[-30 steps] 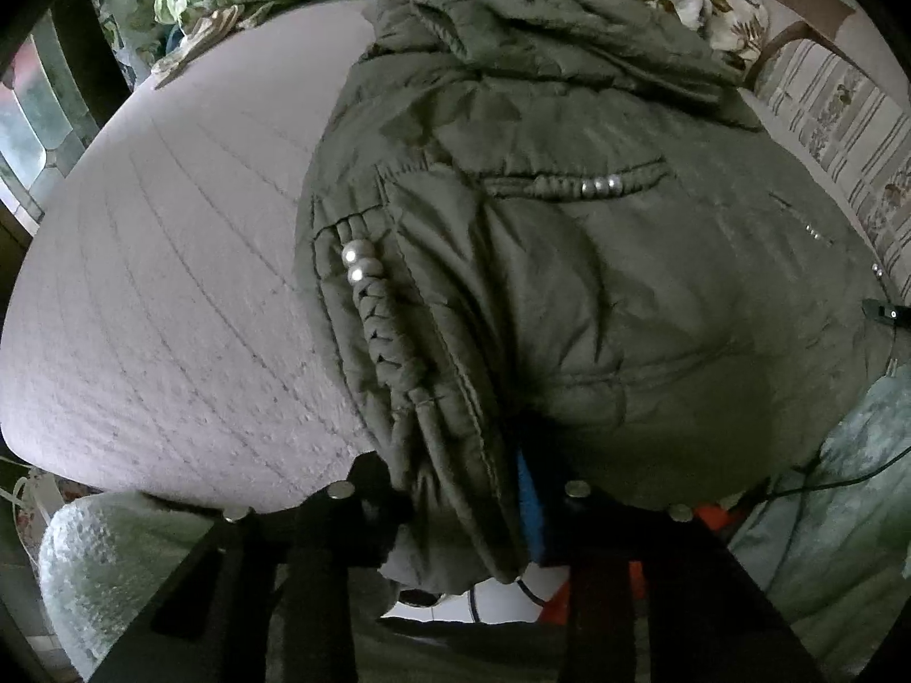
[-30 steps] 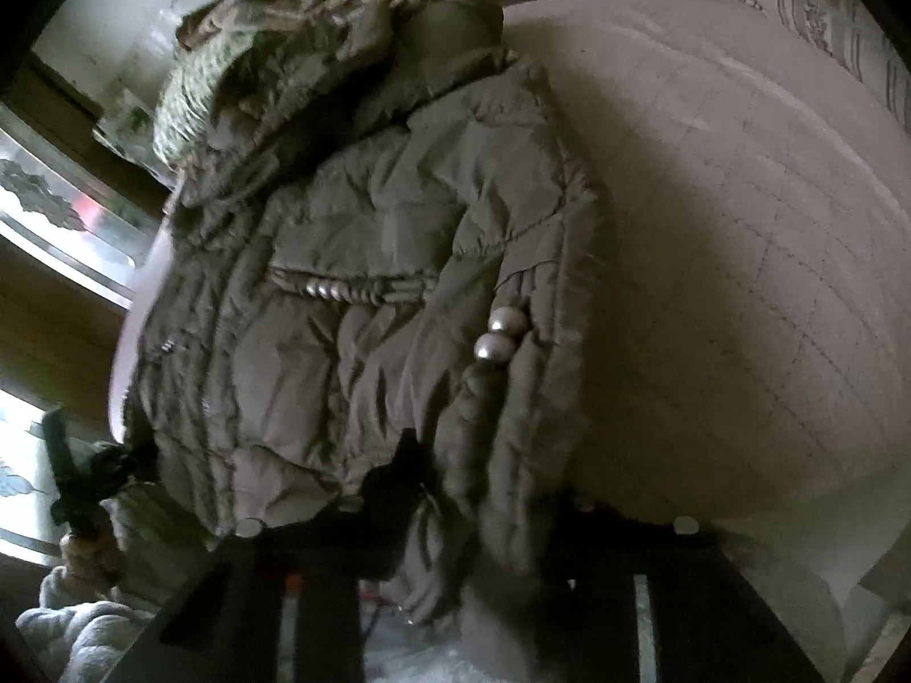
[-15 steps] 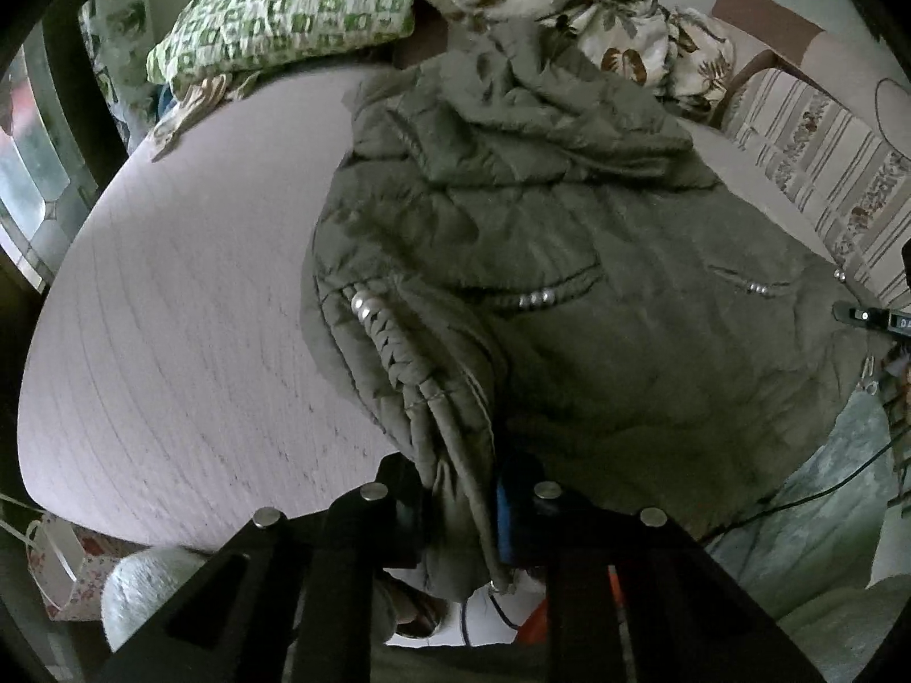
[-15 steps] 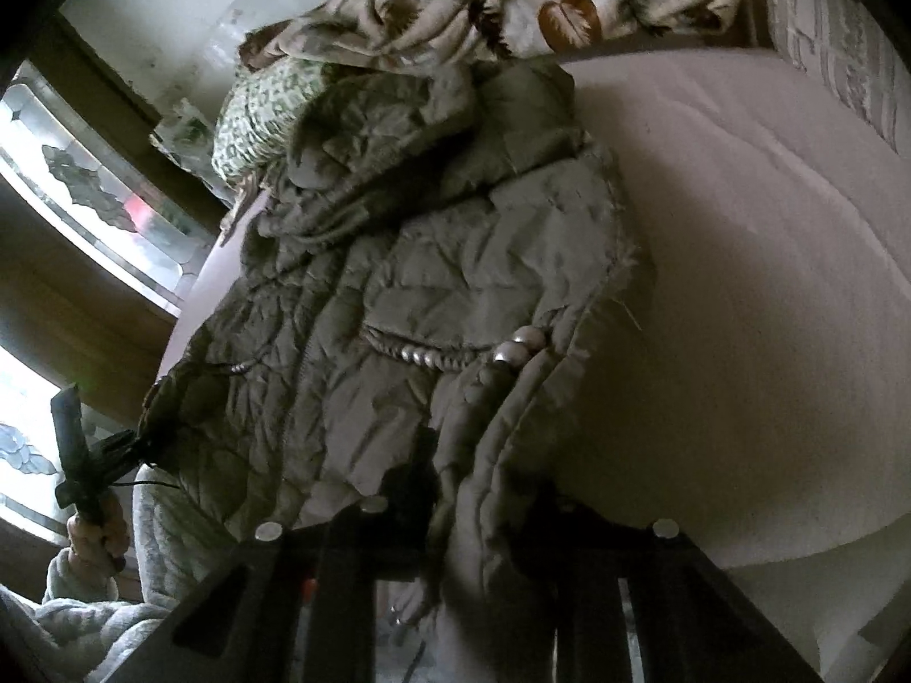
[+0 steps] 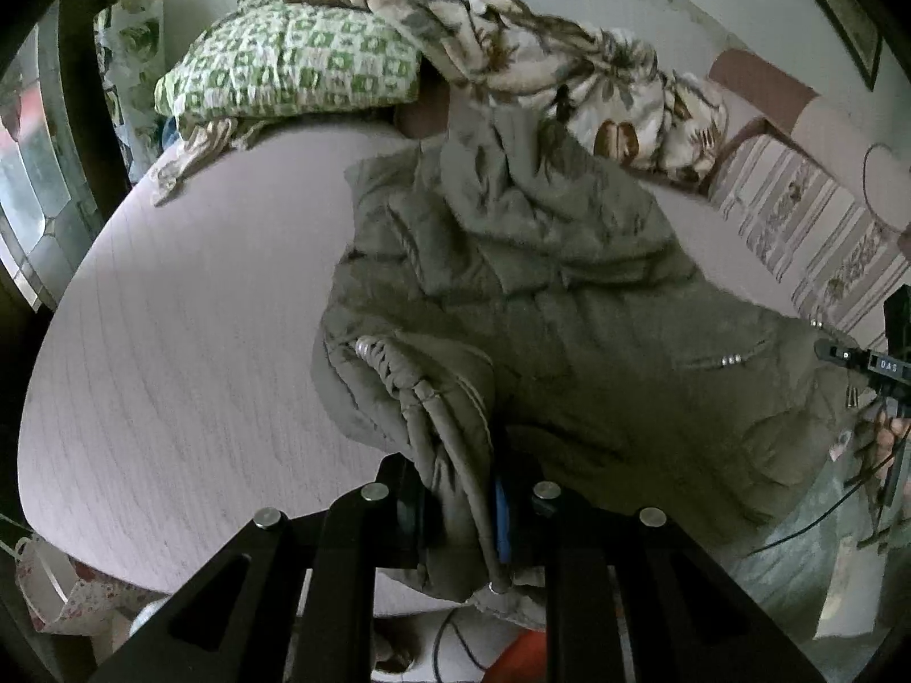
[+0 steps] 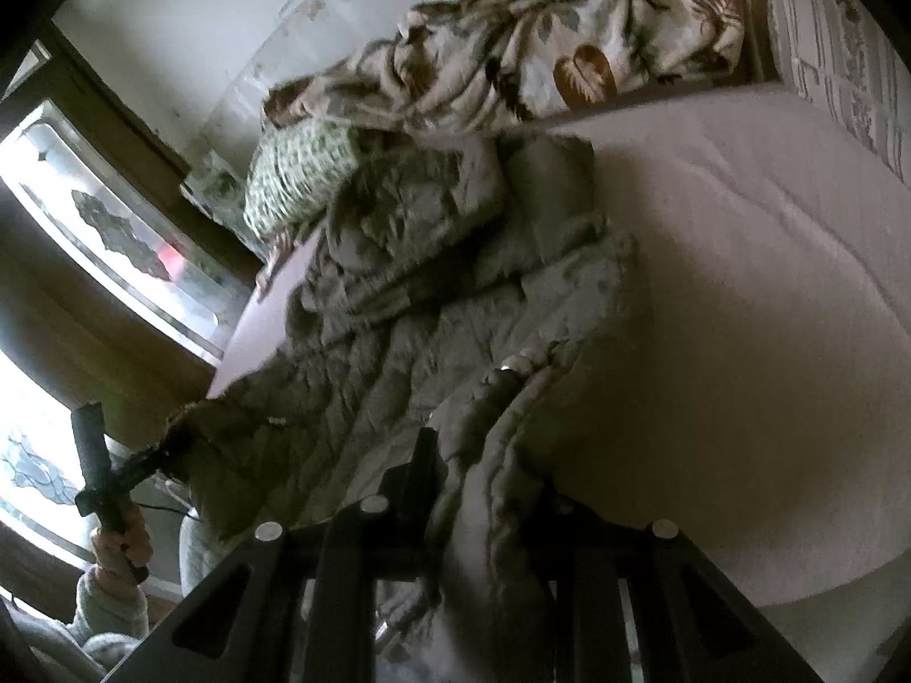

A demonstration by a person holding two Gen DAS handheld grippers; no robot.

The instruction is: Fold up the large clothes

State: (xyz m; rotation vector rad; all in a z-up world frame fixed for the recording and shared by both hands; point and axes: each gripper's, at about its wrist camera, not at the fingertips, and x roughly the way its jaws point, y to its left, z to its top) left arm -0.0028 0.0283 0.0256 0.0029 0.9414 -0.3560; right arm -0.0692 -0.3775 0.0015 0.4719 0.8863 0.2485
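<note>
An olive-green padded jacket (image 5: 569, 307) lies spread on the bed, hood toward the pillows, its near hem lifted off the mattress. My left gripper (image 5: 464, 503) is shut on a bunched hem corner below a braided, beaded cord (image 5: 398, 370). In the right wrist view the same jacket (image 6: 398, 353) hangs from my right gripper (image 6: 484, 506), shut on the opposite hem corner. The left gripper (image 6: 165, 449) shows at the far left there, a hand on its handle. The right gripper (image 5: 854, 356) appears at the right edge of the left wrist view.
The bed has a pale pink quilted mattress (image 5: 188, 353). A green patterned pillow (image 5: 296, 65) and a leaf-print blanket (image 5: 569, 74) lie at the head. A striped cushion (image 5: 808, 233) lines the right side. Windows (image 6: 85, 239) stand on the left. Cables and a paper bag (image 5: 51, 597) lie below.
Both grippers have risen with the jacket's hem corners, lifting the near edge off the bed. More of the pillow, blanket and wall has come into view.
</note>
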